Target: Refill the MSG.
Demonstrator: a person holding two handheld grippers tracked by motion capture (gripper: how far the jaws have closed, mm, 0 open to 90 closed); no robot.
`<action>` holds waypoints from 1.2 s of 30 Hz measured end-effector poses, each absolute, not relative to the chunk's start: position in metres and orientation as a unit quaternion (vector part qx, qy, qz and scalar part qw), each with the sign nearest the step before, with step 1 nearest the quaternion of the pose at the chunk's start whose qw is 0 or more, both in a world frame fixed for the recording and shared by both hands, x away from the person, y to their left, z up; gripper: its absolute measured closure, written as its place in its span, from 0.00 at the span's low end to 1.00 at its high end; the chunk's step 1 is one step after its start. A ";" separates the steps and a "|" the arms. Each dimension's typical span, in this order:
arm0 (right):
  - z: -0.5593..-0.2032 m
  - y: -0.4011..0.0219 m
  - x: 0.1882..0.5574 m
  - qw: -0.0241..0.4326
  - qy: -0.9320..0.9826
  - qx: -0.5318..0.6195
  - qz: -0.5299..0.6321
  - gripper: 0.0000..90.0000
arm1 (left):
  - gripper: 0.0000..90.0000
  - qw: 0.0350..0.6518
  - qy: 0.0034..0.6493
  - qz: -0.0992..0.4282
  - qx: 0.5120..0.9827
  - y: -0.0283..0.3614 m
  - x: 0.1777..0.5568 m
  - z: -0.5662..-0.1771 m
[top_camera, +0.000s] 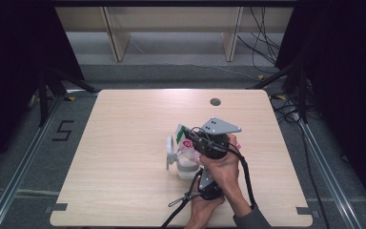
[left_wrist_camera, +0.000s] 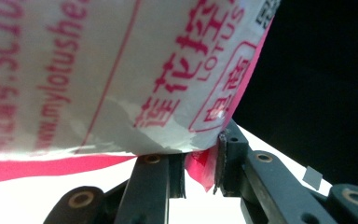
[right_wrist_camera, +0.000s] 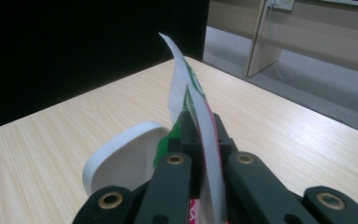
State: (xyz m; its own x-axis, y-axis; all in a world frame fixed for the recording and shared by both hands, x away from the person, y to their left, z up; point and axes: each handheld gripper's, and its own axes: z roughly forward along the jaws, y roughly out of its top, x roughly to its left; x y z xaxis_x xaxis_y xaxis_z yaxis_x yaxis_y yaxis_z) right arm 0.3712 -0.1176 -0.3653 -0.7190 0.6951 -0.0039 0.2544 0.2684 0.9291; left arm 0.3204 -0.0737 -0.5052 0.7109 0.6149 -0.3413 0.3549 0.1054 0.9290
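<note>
Right claw: clenched on the top edge of the bag, pads pinching the thin film flat so it stands upright and cannot fold over.
Left claw: clamped on a pink bottom corner of the bag, printed face looming close above; grip low, likely to steady or tip the bag while the other end is held high.
Bag: white plastic pouch with red lettering and a green patch near the top; held off the worktop near its middle, right over the jar.
Purpose, as judged: two-point hold at opposite ends keeps the pouch taut and aimed, fit for pouring into the jar or for tearing the top open.
Jar: clear, standing on the worktop just below the bag, white lid swung up at its left, mouth left free.
Hands: stacked close together, one nearer the front edge, cables trailing back.
Risk: slack film slipping from a corner grip.
</note>
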 end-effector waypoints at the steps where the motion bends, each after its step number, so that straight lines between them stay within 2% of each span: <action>1: -0.365 -0.118 0.372 0.213 0.772 0.305 0.515 1.00 | 0.85 0.649 0.350 0.091 0.670 -0.074 0.321 -0.505; 9: -0.365 -0.117 0.372 0.205 0.771 0.301 0.523 1.00 | 0.85 0.644 0.356 0.112 0.668 -0.074 0.320 -0.506; 20: -0.364 -0.118 0.372 0.209 0.777 0.308 0.508 1.00 | 0.85 0.656 0.350 0.086 0.663 -0.076 0.324 -0.506; 36: -0.362 -0.116 0.375 0.211 0.787 0.294 0.499 1.00 | 0.85 0.661 0.359 0.092 0.652 -0.078 0.322 -0.505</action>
